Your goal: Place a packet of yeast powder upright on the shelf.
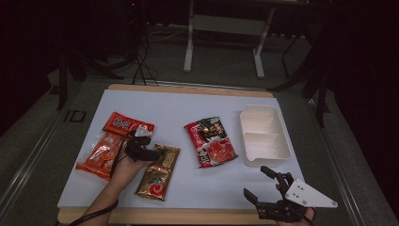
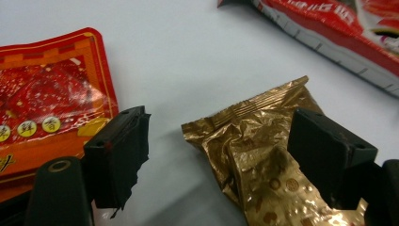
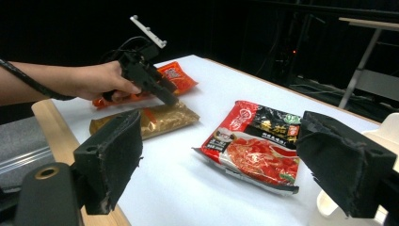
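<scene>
A crinkled gold packet (image 1: 156, 174) lies at the table's front left. A hand holds my left gripper (image 1: 161, 153) low over its far end. In the left gripper view the gold packet (image 2: 254, 160) has its sealed end between the jaws; the right pad (image 2: 329, 150) stands at the foil, while the left pad (image 2: 120, 155) is a gap away from it, so my left gripper (image 2: 221, 150) is open. My right gripper (image 1: 255, 181) hovers at the front right, open and empty. In the right gripper view my right gripper (image 3: 235, 160) faces a red and black noodle packet (image 3: 254, 146).
Two orange-red packets (image 1: 128, 123) (image 1: 96, 155) lie to the left of the left hand. The noodle packet (image 1: 211, 141) is mid-table. A white two-compartment tray (image 1: 263, 136) stands at the right. The table's wooden front edge (image 1: 188, 215) runs below the grippers.
</scene>
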The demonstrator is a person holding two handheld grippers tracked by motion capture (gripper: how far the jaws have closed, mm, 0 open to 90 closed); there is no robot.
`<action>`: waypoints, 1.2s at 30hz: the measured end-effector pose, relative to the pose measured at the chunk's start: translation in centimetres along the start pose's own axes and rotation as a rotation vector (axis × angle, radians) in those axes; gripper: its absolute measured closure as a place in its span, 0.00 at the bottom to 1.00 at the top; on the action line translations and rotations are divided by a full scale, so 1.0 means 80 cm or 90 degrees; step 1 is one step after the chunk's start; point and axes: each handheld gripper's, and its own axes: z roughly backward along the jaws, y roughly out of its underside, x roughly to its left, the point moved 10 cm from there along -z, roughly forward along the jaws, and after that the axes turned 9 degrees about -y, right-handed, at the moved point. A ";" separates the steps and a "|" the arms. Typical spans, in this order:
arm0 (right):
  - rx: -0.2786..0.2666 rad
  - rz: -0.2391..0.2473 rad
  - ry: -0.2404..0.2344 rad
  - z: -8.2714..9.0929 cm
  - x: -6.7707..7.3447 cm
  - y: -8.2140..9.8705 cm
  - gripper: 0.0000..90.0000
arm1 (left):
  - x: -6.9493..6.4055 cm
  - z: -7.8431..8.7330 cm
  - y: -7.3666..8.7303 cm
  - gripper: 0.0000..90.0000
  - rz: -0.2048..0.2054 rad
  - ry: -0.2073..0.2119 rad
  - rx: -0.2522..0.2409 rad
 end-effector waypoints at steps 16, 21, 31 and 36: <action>0.008 0.003 -0.002 0.000 0.002 0.002 0.16 | -0.007 -0.017 0.009 0.33 0.030 0.022 0.030; 0.011 0.005 -0.004 -0.001 0.003 0.003 0.18 | -0.012 -0.015 0.010 0.41 0.027 0.024 0.041; 0.010 0.003 -0.004 0.000 0.002 0.003 0.18 | -0.026 -0.012 0.010 0.76 0.006 0.073 0.083; 0.009 0.003 -0.004 0.000 0.002 0.003 0.18 | -0.026 -0.012 0.011 0.90 -0.031 0.045 0.068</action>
